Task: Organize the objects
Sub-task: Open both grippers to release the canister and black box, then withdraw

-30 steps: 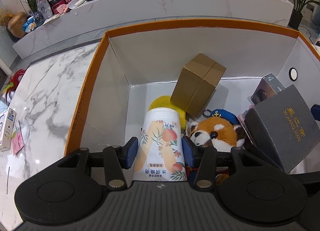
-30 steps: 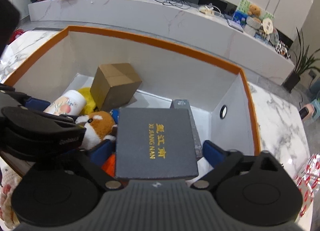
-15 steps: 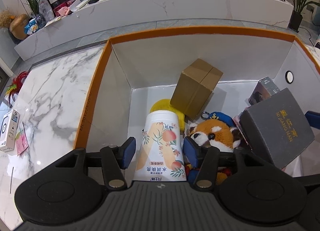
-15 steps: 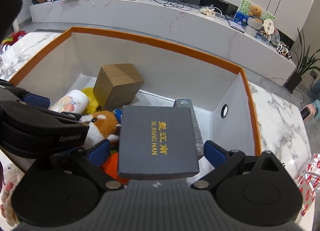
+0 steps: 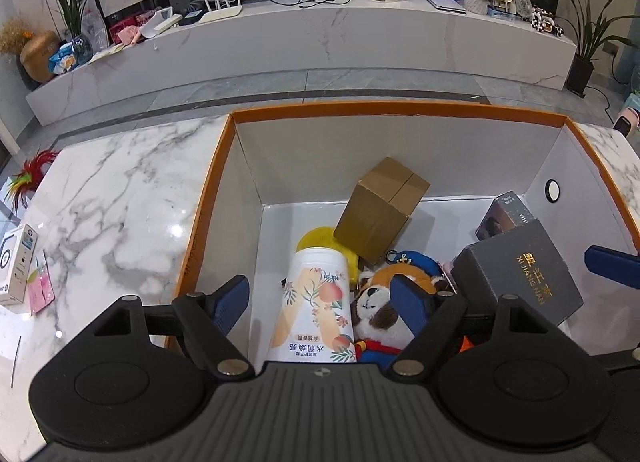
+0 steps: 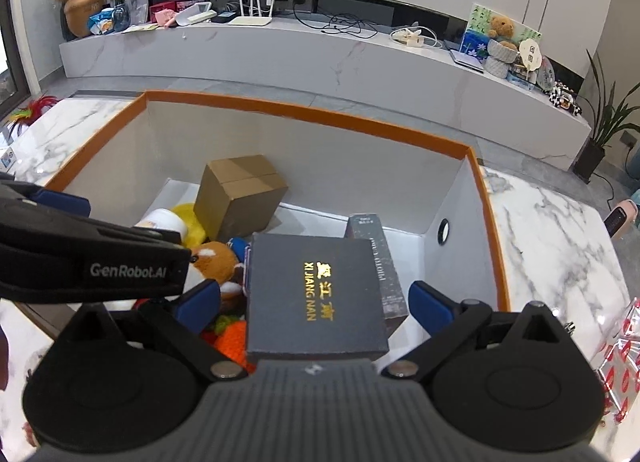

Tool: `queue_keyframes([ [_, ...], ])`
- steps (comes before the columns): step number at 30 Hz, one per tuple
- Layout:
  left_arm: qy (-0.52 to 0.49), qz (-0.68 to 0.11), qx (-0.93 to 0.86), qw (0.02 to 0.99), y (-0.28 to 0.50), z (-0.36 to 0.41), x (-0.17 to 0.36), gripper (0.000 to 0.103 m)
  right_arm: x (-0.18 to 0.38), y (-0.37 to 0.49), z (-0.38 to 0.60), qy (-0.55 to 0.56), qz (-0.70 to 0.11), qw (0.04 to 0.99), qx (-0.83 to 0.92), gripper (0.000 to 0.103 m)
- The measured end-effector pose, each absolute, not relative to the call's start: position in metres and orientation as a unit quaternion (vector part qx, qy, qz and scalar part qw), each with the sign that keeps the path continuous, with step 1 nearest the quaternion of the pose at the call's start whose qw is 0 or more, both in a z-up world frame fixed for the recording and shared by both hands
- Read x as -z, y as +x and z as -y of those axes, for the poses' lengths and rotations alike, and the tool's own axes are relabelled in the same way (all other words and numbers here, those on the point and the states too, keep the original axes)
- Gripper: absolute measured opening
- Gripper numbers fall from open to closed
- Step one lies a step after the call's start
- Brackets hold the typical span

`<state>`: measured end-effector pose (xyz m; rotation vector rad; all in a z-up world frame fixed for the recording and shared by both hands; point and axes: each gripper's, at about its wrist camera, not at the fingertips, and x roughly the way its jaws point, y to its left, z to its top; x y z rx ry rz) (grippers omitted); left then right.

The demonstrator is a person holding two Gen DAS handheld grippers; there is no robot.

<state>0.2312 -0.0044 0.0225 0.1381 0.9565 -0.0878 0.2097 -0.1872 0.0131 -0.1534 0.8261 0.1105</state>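
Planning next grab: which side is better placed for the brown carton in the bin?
Left, probably. The left gripper is open and points past the canister toward the carton. The right gripper has the grey box between its open jaws.

Free floor behind brown carton (image 5: 382,211), bin (image 5: 208,198).

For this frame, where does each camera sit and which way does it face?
Left wrist: on the left gripper, facing down into the orange-rimmed box; open fingers straddle the white canister.
Right wrist: on the right gripper, facing the same box; open fingers flank the dark gift box; left gripper visible.
Shared: cardboard box, plush toy.
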Motion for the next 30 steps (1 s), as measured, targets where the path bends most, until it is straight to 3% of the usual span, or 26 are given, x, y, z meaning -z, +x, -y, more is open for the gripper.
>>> queue_keyframes([
  [23, 0.059, -0.434, 0.059, 0.897, 0.215, 0.005, -0.042, 0.093, -0.029, 0.196, 0.192, -0.071, -0.384, 0.919, -0.057, 0.101],
  [30, -0.001, -0.429, 0.129, 0.894, 0.191, -0.018, -0.066, 0.093, -0.049, 0.171, 0.198, -0.070, -0.364, 0.926, -0.068, 0.102],
])
